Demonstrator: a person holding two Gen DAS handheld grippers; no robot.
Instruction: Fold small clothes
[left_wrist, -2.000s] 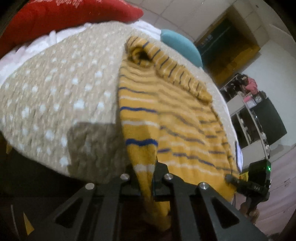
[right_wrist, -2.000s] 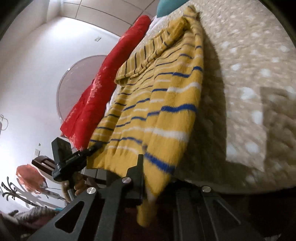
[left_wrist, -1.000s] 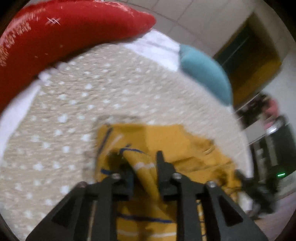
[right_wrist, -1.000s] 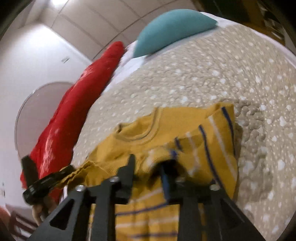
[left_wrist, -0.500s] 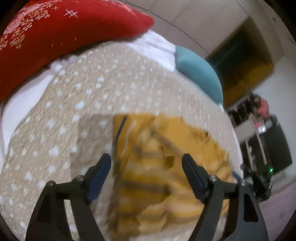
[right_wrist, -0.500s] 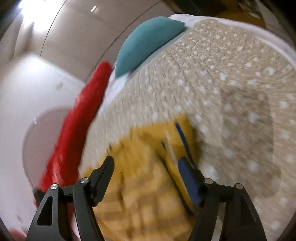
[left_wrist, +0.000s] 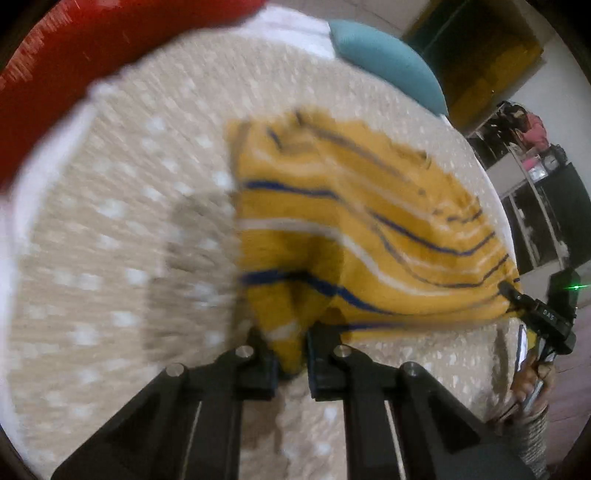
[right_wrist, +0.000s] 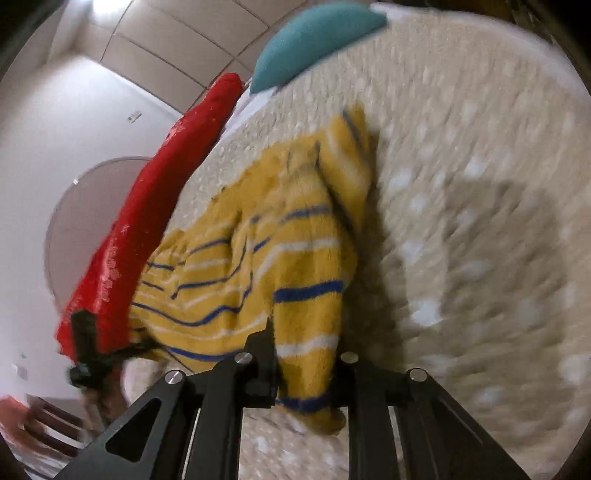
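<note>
A small yellow sweater (left_wrist: 369, 229) with blue and white stripes lies folded over on the beige dotted bedspread (left_wrist: 110, 258). My left gripper (left_wrist: 290, 354) is shut on the sweater's near left corner. My right gripper (right_wrist: 306, 369) is shut on the sweater's (right_wrist: 258, 258) near right corner. Each gripper also shows in the other's view: the right one at the far right (left_wrist: 517, 299), the left one at the far left (right_wrist: 125, 350), both pinching the cloth. The sweater's near edge is lifted off the bed between them. Both views are motion-blurred.
A red pillow (left_wrist: 92, 48) lies along the bed's left side and a teal cushion (left_wrist: 388, 62) at its far end. White sheet (left_wrist: 295, 26) shows beyond the bedspread. Shelves and furniture (left_wrist: 535, 184) stand to the right of the bed.
Half a second ago both grippers were open above the dropped sweater. Now both have shut on its near corners and are lifting them.
</note>
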